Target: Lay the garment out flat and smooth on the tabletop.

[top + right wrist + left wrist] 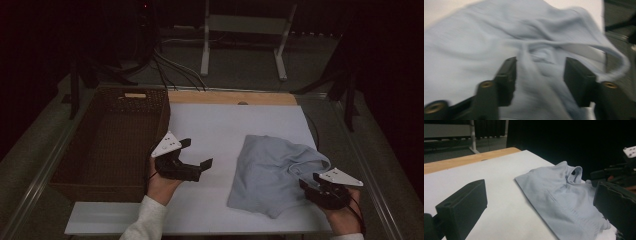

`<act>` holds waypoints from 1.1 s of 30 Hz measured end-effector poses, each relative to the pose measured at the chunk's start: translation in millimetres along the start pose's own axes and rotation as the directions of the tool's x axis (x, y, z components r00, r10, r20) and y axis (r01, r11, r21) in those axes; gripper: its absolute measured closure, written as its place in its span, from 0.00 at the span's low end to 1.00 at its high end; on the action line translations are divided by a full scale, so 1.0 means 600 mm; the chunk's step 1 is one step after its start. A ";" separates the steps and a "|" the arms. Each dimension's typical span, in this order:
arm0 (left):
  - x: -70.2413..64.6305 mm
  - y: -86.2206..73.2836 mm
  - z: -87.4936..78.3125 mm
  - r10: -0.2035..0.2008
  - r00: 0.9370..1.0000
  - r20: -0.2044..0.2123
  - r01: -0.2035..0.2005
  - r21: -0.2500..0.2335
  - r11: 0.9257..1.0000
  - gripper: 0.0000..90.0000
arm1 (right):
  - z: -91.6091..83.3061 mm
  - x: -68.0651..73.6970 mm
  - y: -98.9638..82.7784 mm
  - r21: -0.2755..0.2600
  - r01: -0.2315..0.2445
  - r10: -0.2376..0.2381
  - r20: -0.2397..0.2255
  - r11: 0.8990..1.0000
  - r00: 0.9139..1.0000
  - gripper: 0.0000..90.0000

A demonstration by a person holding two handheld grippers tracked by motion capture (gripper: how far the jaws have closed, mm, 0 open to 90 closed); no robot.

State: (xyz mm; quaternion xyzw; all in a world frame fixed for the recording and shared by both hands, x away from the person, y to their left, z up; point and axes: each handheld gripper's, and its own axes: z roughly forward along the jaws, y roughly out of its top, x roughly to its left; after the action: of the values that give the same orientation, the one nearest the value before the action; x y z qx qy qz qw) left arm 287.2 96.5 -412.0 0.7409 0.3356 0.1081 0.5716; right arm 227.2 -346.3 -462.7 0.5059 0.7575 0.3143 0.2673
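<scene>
Right claw point(540, 80) stands parted over the pale-blue garment point(486, 42), gripping nothing.

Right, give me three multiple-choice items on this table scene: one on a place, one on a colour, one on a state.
1. Where does the wicker basket stand?
A. at the table's left side
B. on top of the garment
C. at the table's right edge

2. What colour is the garment?
A. dark red
B. pale blue-grey
C. bright yellow

3. How do the jaws of the left gripper stand?
A. clamped on the basket rim
B. open, with nothing between them
C. shut on a sleeve

Key: 1 A, the high view shows it left of the white board. 2 B, all views show that tone. 3 B, the left gripper view shows bare board between them.
</scene>
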 end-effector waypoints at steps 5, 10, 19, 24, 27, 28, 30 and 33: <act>0.000 -0.001 0.000 0.001 1.000 0.001 -0.001 0.002 1.000 0.00 | -0.003 0.037 0.008 -0.030 0.018 -0.020 -0.076 0.999 0.997 0.37; 0.001 -0.001 0.000 0.001 1.000 0.002 -0.001 0.001 1.000 0.00 | -0.002 0.072 0.012 -0.048 0.035 -0.042 -0.142 0.998 0.989 0.36; 0.000 -0.001 0.001 0.002 1.000 0.001 -0.002 0.003 1.000 0.00 | 0.012 0.133 0.014 -0.050 0.087 -0.096 -0.217 0.995 0.972 0.38; 0.000 -0.001 0.001 0.002 1.000 0.001 -0.002 0.001 1.000 0.00 | 0.022 0.165 0.019 -0.053 0.125 -0.134 -0.253 0.991 0.958 0.38; 0.000 -0.001 0.001 0.003 1.000 0.002 -0.003 0.004 1.000 0.00 | 0.028 0.185 0.022 -0.050 0.144 -0.152 -0.277 0.988 0.949 0.38; 0.000 -0.001 0.001 0.003 1.000 0.001 -0.003 0.003 1.000 0.00 | 0.031 0.191 0.023 -0.045 0.148 -0.154 -0.281 0.988 0.947 0.39; -0.001 -0.001 0.002 0.003 1.000 0.002 -0.003 0.002 1.000 0.00 | 0.037 0.200 0.025 -0.036 0.145 -0.149 -0.283 0.989 0.948 0.39; -0.001 -0.001 0.001 0.005 1.000 0.002 -0.005 0.002 1.000 0.00 | 0.049 0.210 0.028 -0.010 0.139 -0.136 -0.279 0.990 0.951 0.39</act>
State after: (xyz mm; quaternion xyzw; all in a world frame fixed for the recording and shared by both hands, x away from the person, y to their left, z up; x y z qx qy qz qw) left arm 287.1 95.9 -412.6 0.7424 0.3333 0.1083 0.5709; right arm 214.8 -217.8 -480.4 0.4040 0.8225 0.3592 0.1767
